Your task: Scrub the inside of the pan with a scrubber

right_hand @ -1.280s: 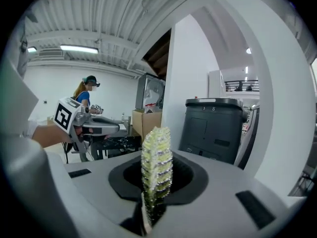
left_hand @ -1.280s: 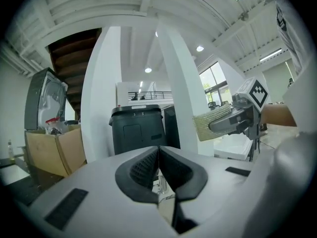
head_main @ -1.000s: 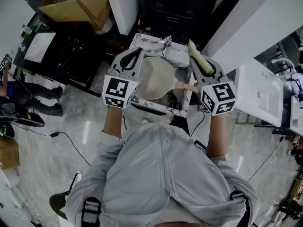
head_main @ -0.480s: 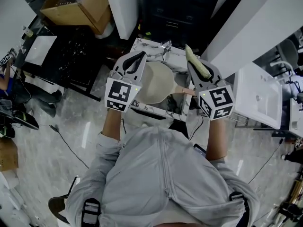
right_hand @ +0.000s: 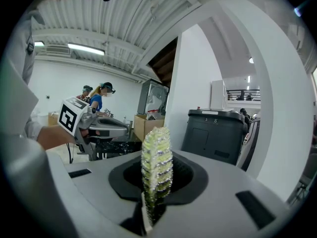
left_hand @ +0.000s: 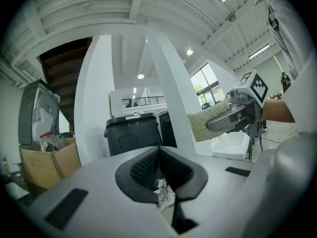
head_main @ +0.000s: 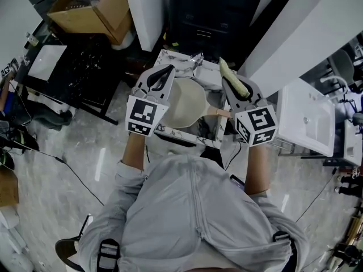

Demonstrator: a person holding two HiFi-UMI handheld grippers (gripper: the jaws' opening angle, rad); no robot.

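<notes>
The scrubber (right_hand: 156,152) was clamped in the right gripper (right_hand: 157,182), the left gripper (left_hand: 158,157) closed empty; the pan (head_main: 187,102) between them was judged not yet scrubbed.

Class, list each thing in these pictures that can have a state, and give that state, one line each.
Left claw: shut, empty.
Right claw: shut on the scrubber.
Scrubber: gripped, sticking out past the claw's tips.
Pan: open side up, handle toward the right claw, scrubber not in it.
Cardboard box: flaps open.
</notes>
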